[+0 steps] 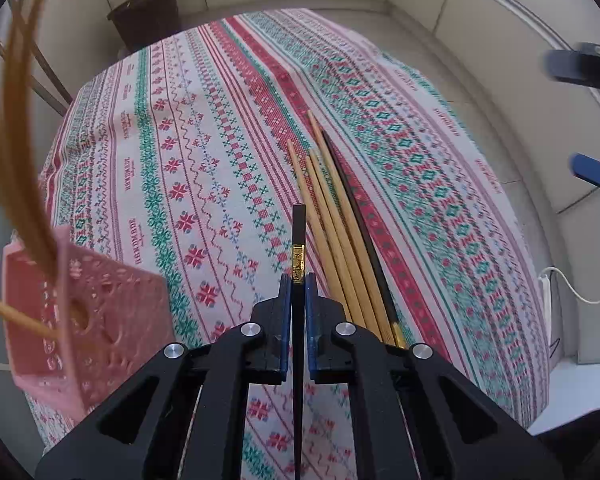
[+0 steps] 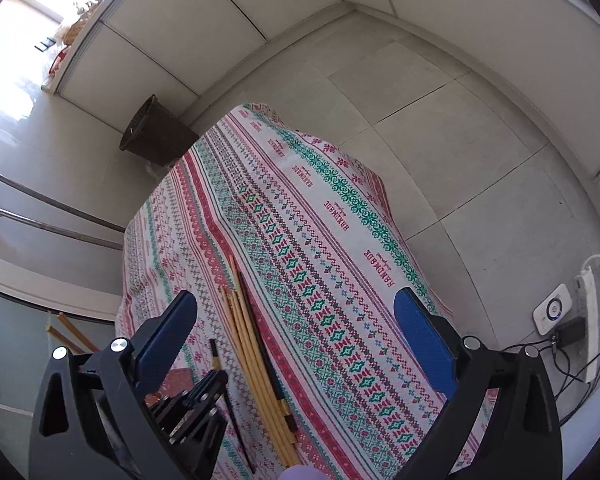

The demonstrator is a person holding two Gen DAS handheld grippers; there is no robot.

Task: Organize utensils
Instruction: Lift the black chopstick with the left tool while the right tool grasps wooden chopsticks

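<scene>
On patterned tablecloth [image 1: 188, 152]: loose chopsticks [image 1: 332, 216] lying together. Left gripper [image 1: 299, 280] pinches black chopstick [image 1: 299, 224] above cloth; pink basket [image 1: 80, 304] beside. Right gripper [image 2: 296, 320] spread wide. Tiled floor [image 2: 440, 128], dark bin [image 2: 156, 132].

A dark wastebasket [image 2: 156, 134] stands beside the patterned tablecloth [image 2: 340, 240].

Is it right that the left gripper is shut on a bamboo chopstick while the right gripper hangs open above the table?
Not quite: the left gripper is shut on a black chopstick with a gold band, as the left wrist view shows. The right gripper is open.
</scene>
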